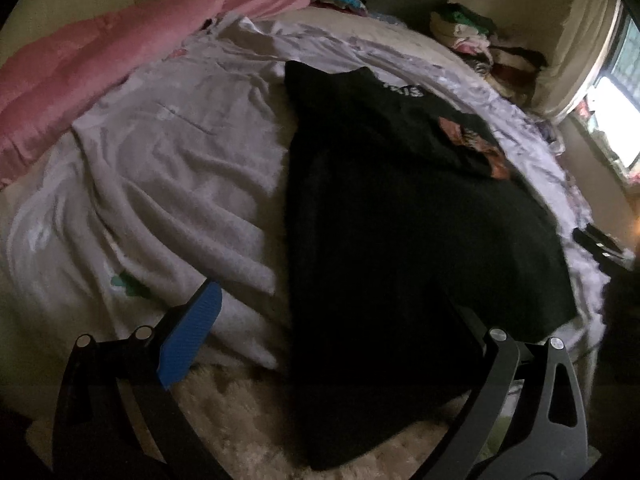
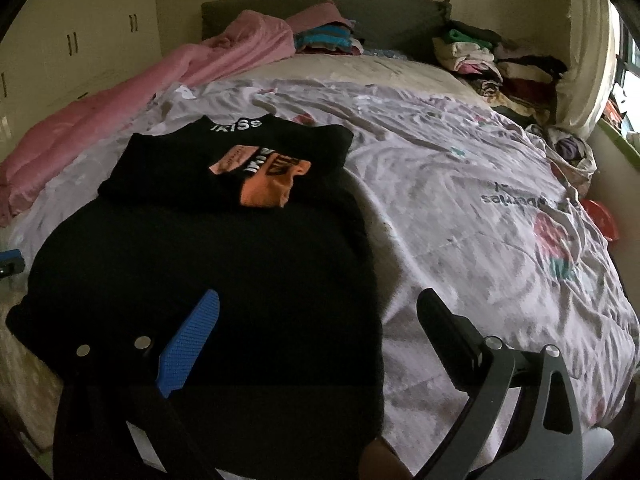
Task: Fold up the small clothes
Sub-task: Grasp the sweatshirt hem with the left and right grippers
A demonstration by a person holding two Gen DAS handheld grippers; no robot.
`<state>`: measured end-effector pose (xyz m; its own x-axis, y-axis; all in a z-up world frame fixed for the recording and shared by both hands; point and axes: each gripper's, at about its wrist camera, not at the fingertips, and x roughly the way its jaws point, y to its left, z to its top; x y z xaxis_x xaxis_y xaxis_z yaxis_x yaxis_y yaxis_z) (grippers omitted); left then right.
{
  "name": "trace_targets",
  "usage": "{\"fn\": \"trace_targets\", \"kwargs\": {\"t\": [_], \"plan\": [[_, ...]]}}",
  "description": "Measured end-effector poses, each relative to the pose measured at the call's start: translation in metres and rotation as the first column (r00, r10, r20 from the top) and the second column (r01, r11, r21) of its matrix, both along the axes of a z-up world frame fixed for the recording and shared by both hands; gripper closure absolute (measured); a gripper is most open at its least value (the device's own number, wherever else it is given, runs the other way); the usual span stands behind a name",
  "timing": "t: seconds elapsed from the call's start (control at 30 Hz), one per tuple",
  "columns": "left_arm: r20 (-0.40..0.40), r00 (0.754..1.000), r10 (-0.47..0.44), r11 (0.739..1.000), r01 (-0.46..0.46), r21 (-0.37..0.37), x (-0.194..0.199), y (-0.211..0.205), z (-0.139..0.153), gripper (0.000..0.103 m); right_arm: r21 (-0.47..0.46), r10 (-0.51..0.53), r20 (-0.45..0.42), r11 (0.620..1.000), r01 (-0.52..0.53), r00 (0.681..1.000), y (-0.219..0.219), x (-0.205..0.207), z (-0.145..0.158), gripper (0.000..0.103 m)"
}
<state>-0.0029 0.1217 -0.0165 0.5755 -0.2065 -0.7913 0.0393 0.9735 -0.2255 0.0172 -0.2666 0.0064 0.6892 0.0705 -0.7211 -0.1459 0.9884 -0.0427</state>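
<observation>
Here, matte black shirt [image 2: 208, 264], rumpled bedsheet [image 2: 460, 184]

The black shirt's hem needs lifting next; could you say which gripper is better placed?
Probably the right gripper: open, with the black shirt between its fingers. The left gripper straddles the shirt's side edge.

A dim room holds a bed [image 2: 460, 208] with a pale printed sheet, a grey headboard [image 2: 384, 12] against cream walls [image 2: 180, 4], white cupboards [image 2: 72, 44] at its left edge, a bright window [image 1: 614, 120] at its right edge, and a shaggy rug [image 1: 248, 420] at its foot.
</observation>
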Motion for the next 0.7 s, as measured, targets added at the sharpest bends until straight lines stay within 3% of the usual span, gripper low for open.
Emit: {"fn": "trace_targets", "kwargs": {"t": [0.07, 0.23, 0.53, 0.6, 0.63, 0.7], "plan": [[-0.013, 1.0, -0.005, 1.0, 0.004, -0.014, -0.002, 0.002, -0.002, 0.03, -0.001, -0.003, -0.002, 1.0, 0.003, 1.0, -0.003, -0.003, 0.0, 0.005], [-0.085, 0.995, -0.043, 0.997, 0.037, -0.072, -0.011, 0.003, -0.015, 0.051, -0.008, -0.006, -0.007, 1.0, 0.006, 1.0, -0.009, -0.009, -0.001, 0.005], [-0.161, 0.982, -0.094, 0.996, 0.093, -0.013, -0.015, -0.01, -0.035, 0.052, -0.007, 0.031, -0.052, 0.999, -0.032, 0.998, -0.021, -0.026, -0.006, 0.005], [-0.166, 0.98, -0.107, 0.994, 0.105, -0.021, -0.015, -0.013, -0.035, 0.061, -0.001, 0.057, -0.073, 0.998, -0.057, 0.996, -0.022, -0.032, -0.008, 0.005], [-0.169, 0.979, -0.114, 0.993, 0.11, -0.029, -0.014, -0.015, -0.035, 0.074, -0.001, 0.067, -0.081, 0.998, -0.067, 0.994, -0.022, -0.034, -0.009, 0.005], [-0.172, 0.977, -0.124, 0.992, 0.122, -0.021, -0.012, -0.021, -0.035, 0.077, -0.002, 0.092, -0.099, 0.996, -0.092, 0.991, -0.022, -0.04, -0.012, 0.005]]}}
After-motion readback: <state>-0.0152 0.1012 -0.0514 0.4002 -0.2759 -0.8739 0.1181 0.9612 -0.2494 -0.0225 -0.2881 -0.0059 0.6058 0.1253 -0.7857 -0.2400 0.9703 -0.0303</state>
